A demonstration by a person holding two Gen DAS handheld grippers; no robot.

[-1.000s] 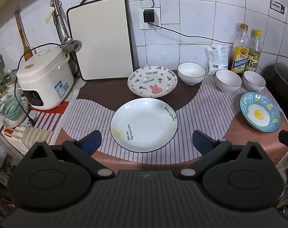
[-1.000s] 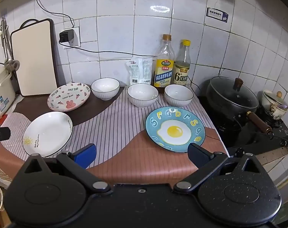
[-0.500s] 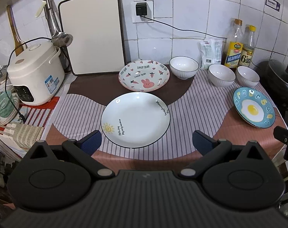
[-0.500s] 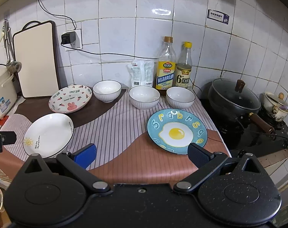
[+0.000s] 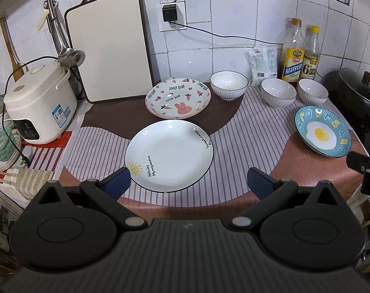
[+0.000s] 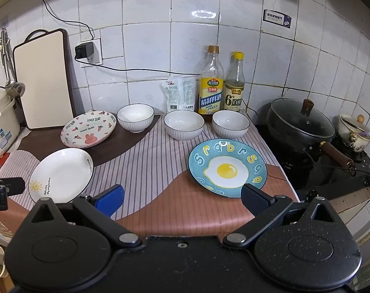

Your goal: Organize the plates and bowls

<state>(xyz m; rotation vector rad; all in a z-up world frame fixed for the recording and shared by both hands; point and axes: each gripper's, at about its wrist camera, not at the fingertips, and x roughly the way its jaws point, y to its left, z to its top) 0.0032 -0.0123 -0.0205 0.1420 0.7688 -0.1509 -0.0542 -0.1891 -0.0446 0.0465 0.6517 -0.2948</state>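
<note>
plates: three, bowls (image 6: pixel 184 124): three. white sun plate (image 5: pixel 169 155) sits just ahead of the left gripper (image 5: pixel 188 179), egg plate (image 6: pixel 227 167) just ahead of the right gripper (image 6: pixel 182 196), bunny plate (image 5: pixel 178 97) and the bowls further back. both grippers spread wide, holding nothing.

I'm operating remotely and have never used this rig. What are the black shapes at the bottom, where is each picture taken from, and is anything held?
There is no robot arm: a person carries a hand-held gripper in each hand, each with a camera looking along its two fingers. The left hand-held gripper faces the white sun plate; the right hand-held gripper faces the blue egg plate. Both are open and hold nothing. Also on the counter: a rabbit plate and three white bowls, none stacked.
</note>
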